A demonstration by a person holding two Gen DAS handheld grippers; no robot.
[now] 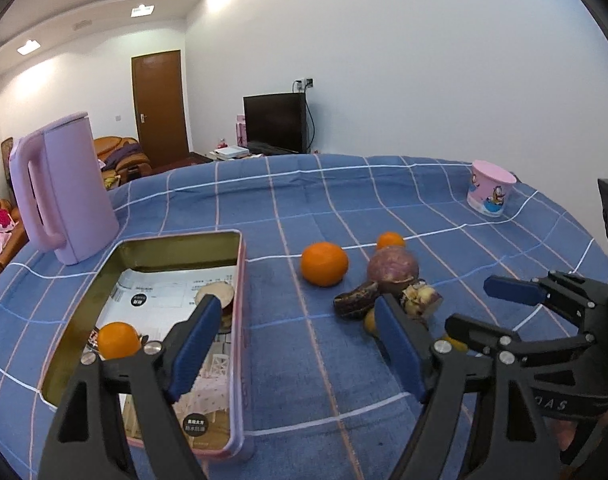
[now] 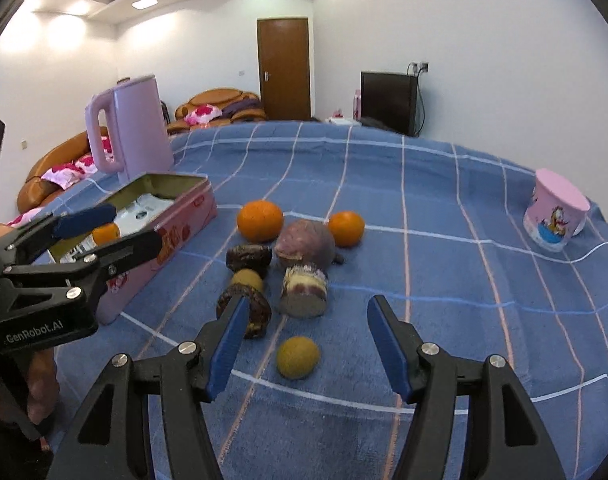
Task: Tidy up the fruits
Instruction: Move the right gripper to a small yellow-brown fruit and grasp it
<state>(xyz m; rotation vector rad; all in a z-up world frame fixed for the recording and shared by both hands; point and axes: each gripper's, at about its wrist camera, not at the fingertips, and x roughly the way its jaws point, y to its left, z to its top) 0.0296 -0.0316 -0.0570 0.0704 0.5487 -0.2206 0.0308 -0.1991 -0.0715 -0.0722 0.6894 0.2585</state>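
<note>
Left hand-held gripper: released, empty; tin under its left finger.
Right hand-held gripper: released, empty; small yellow-green fruit lies between its fingers, untouched.

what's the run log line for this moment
left gripper: open, empty | right gripper: open, empty, above small yellow-green fruit | tin box: one orange inside | two oranges on tablecloth

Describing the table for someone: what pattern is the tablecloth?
Blue tablecloth with a white and pink grid; clearest in the right wrist view.
</note>
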